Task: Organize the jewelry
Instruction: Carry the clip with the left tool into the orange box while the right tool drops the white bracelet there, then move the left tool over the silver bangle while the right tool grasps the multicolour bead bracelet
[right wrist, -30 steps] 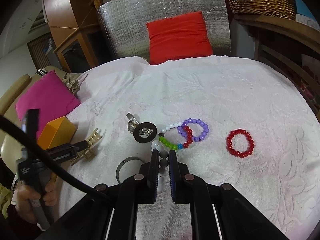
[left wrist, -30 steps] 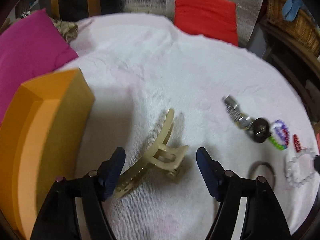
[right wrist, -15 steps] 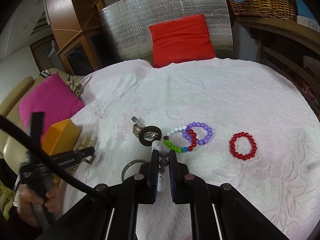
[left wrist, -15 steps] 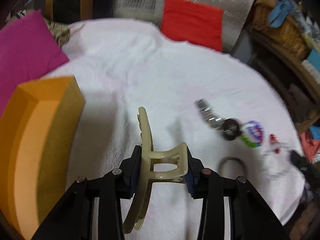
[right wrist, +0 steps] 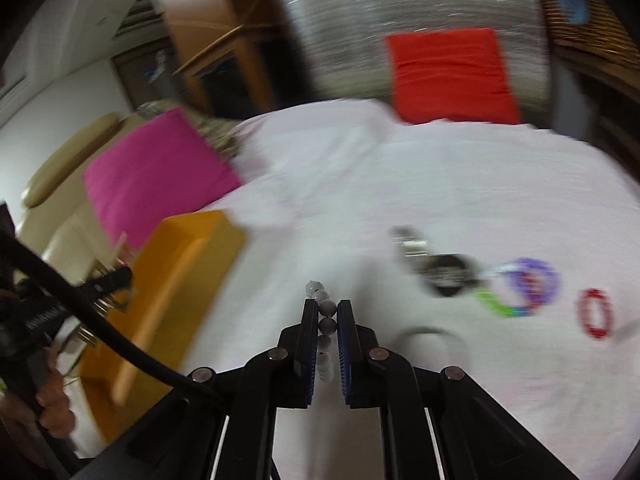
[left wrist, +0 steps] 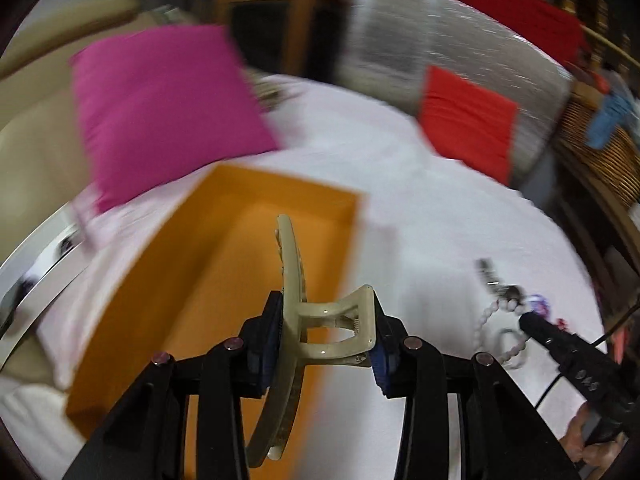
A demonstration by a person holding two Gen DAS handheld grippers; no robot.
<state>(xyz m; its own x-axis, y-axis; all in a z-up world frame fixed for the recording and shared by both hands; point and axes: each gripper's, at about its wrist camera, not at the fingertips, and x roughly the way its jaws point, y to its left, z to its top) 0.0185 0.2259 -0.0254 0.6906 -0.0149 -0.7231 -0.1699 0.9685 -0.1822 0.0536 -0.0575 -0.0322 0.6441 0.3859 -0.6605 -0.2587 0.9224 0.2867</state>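
The cream hair claw (left wrist: 328, 324) is now sitting between the pads of the left gripper (left wrist: 326, 330), which is squeezing its two handles from both sides; a second ago the claw was lying on the white cloth between wide-open fingers. Now it is hanging in the air, with its long toothed part over the open orange box (left wrist: 224, 280), so I judge the pick-up is finished and the drop into the box is coming next.

The right gripper (right wrist: 327, 320) is nearly closed and is pinching a bracelet of grey and white beads (right wrist: 326, 312), which is lifted off the cloth as well. It was lying under the fingers before.

The box is looking empty inside, as far as the blur is allowing me to see. The other pieces are waiting on the bed (right wrist: 440, 184): a wristwatch (right wrist: 436, 266), a purple bracelet (right wrist: 534, 280) with a green one (right wrist: 494, 302), and a red bracelet (right wrist: 596, 314) a little apart.
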